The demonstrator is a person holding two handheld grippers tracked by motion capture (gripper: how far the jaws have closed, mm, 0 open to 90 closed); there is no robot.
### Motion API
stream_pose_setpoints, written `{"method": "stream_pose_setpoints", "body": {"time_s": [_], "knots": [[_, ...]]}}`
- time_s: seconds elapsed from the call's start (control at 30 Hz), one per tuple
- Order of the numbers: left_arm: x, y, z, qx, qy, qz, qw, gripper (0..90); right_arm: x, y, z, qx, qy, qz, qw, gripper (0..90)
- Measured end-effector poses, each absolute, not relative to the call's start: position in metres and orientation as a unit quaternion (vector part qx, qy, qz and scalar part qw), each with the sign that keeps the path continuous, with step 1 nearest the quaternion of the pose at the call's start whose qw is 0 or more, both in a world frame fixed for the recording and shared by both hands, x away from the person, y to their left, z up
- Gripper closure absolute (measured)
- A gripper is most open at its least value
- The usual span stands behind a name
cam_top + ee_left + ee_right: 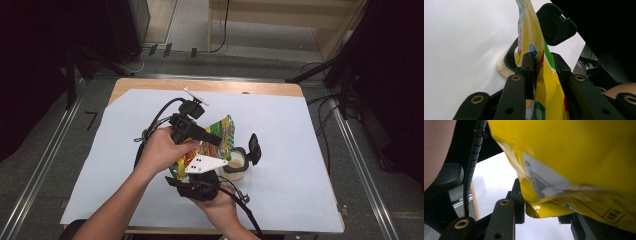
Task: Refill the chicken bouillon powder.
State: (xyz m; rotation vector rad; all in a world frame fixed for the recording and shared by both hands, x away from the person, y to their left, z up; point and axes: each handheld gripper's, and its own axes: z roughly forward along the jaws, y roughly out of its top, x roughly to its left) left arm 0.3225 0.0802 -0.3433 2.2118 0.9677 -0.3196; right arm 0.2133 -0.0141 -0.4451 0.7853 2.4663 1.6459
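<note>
A yellow and green snack bag (pixel 223 130) hangs tilted between my two grippers, over a small round container (pixel 236 163) with beige contents and an upright black flip lid (pixel 254 148). My left gripper (pixel 214 138) comes in from the left and is shut on the bag's upper part (pixel 549 82); in the left gripper view its jaws (pixel 544 63) pinch the foil, with the container's rim (pixel 507 62) and lid (pixel 555 23) beyond. My right gripper (pixel 196 173) sits below, shut on the bag's lower corner (pixel 541 207). The bag's printed back (pixel 574 150) hides the right jaw's tip.
A white sheet (pixel 300 150) covers the wooden table (pixel 270 88), with free room left and right of the hands. Black cables (pixel 246 206) trail from both grippers. Dark stands and floor cables lie beyond the table's far edge.
</note>
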Motion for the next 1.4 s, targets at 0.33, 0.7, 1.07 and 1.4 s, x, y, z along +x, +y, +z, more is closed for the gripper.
{"method": "stream_pose_setpoints", "body": {"time_s": [0.33,0.7,1.07,1.4], "knots": [[0.322,0.0796,-0.3432,0.852,0.372,-0.122,0.346,75.9,0.213,-0.014,-0.4453,0.257,0.803,0.537,0.038,66.6],[0.3204,0.0783,-0.3419,0.853,0.37,-0.123,0.346,75.8,0.2114,-0.014,-0.4448,0.261,0.799,0.54,0.035,66.7],[0.3228,0.08,-0.3421,0.85,0.374,-0.132,0.348,75.9,0.2109,-0.014,-0.4433,0.263,0.797,0.542,0.03,66.6],[0.3246,0.0785,-0.3438,0.851,0.373,-0.135,0.345,76.1,0.2112,-0.015,-0.4437,0.266,0.798,0.541,0.027,66.6]]}}
